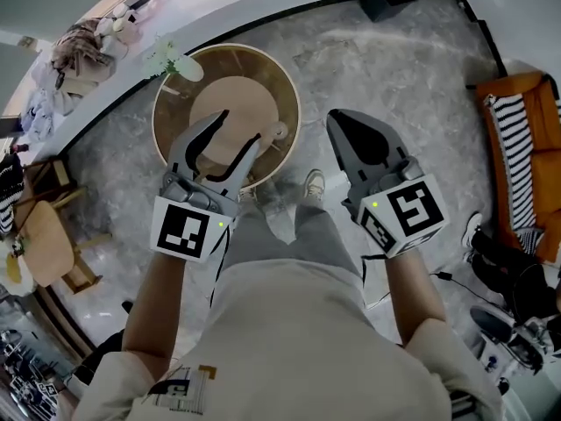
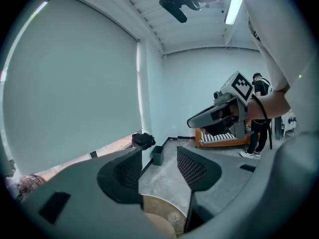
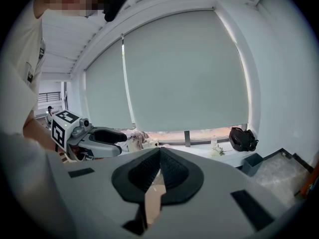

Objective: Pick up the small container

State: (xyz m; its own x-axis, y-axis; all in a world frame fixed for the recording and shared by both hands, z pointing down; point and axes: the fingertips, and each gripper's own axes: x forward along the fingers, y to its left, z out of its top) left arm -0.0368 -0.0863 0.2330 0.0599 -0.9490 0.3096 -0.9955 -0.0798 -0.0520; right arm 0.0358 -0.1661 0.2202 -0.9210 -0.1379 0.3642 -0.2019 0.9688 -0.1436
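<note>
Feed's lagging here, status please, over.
Left tongs open, empty, above round table. Right tongs shut, empty. Small container on table, untouched. Nothing in the way.

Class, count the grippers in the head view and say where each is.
2. The left gripper, jaws apart, is over the round table; the right gripper, shut, is beside it, over the floor. None looks hidden.

Wears cream short-sleeved tee [image 1: 324, 340] (small dark print on it), grey trousers [image 1: 272, 235], pale sneakers [image 1: 314, 184]; grey left gripper [image 1: 241, 125] and right gripper [image 1: 335, 119], black-and-white marker cubes [image 1: 412, 210].
</note>
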